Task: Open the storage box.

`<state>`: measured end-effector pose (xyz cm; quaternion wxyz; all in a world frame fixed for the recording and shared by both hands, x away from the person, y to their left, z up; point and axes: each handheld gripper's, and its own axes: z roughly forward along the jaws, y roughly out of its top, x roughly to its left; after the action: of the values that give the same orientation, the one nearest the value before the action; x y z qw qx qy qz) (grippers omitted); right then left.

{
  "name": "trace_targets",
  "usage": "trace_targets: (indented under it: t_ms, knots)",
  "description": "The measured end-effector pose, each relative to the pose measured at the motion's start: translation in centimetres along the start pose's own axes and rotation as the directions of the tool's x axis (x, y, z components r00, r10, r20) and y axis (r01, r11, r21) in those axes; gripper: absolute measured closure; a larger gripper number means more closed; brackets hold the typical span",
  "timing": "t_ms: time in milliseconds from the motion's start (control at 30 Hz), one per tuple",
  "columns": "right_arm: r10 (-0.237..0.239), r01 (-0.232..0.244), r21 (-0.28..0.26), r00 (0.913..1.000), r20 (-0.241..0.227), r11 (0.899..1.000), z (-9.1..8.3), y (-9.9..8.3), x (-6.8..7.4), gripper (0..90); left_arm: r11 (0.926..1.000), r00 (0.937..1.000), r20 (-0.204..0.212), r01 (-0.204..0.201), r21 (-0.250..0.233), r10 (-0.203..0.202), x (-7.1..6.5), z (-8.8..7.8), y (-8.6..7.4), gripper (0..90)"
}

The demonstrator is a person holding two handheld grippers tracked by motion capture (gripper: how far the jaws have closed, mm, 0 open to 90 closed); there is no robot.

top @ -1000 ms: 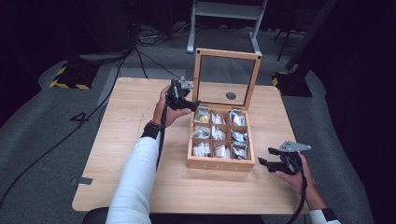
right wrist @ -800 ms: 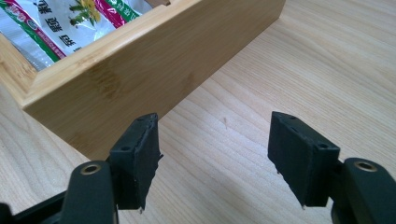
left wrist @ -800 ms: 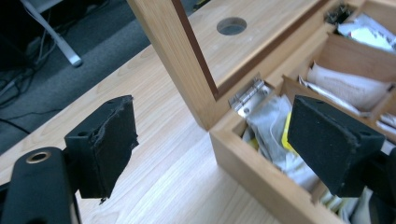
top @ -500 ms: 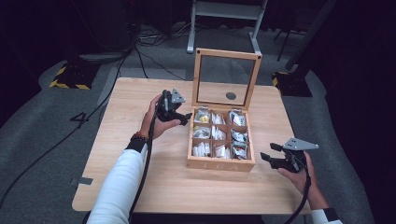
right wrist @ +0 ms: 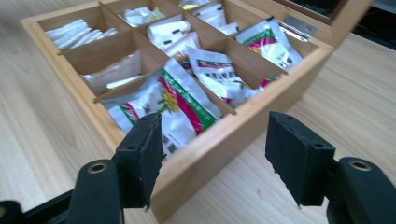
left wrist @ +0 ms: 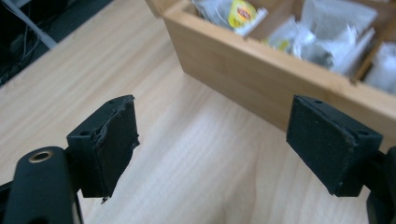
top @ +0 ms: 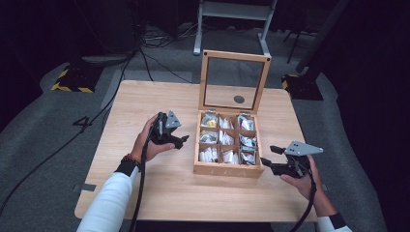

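1. Wooden box [top: 227, 169] on table [top: 145, 106], glass lid [top: 235, 82] upright at its back; nine compartments hold tea bags [right wrist: 180, 100].
2. Left gripper [top: 181, 141] just left of box, jaws spread wide, nothing between, low over table, aimed at box wall.
3. Right gripper [top: 270, 155] at box's front-right corner, jaws apart and empty, pointing at box.

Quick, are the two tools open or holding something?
Left tool: open, holding nothing.
Right tool: open, holding nothing, beside the tea box.
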<state>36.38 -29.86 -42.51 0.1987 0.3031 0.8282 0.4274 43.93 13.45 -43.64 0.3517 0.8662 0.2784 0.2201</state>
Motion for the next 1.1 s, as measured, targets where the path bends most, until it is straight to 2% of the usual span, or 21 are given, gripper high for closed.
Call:
trace_targets:
  t_ms: [167,367,600,700,767,833,1000,1100]
  knots:
    - [-0.017,0.017,0.000,0.9995,-0.028,1.000,0.6,0.6,0.8,37.2,0.9999,0.9999,0.014,0.010,0.013,-0.010,-0.7,-0.3,-1.5,16.9]
    - [-0.031,0.031,0.011,0.9978,-0.059,0.999,1.8,1.1,1.5,37.5,0.9989,0.9996,0.027,-0.013,0.045,0.012,-2.0,-0.8,-3.4,16.7]
    - [-0.042,0.044,0.024,0.9961,-0.078,0.999,2.8,1.5,2.1,37.6,0.9968,0.9990,0.032,-0.033,0.073,0.030,-2.9,-1.3,-5.0,16.6]
    - [-0.043,0.046,0.033,0.9960,-0.079,0.998,3.4,1.7,2.2,38.2,0.9959,0.9975,0.067,-0.027,0.086,0.021,-3.3,-1.4,-5.7,17.0]
    - [-0.036,0.039,0.035,0.9969,-0.070,0.999,3.5,1.8,2.2,38.3,0.9951,0.9980,0.037,-0.054,0.083,0.051,-3.8,-1.6,-6.2,17.1]
    - [-0.031,0.033,0.035,0.9972,-0.068,0.999,3.6,1.8,2.2,39.1,0.9957,0.9980,0.056,-0.035,0.086,0.030,-4.1,-1.8,-6.8,17.2]
    - [-0.042,0.044,0.028,0.9955,-0.085,0.999,3.4,1.9,2.5,38.2,0.9927,0.9972,0.063,-0.048,0.111,0.041,-4.7,-1.8,-7.7,17.2]
    - [-0.066,0.069,0.041,0.9943,-0.084,0.997,3.6,2.0,3.1,38.2,0.9936,0.9968,0.077,-0.031,0.109,0.023,-4.9,-1.6,-8.2,17.2]
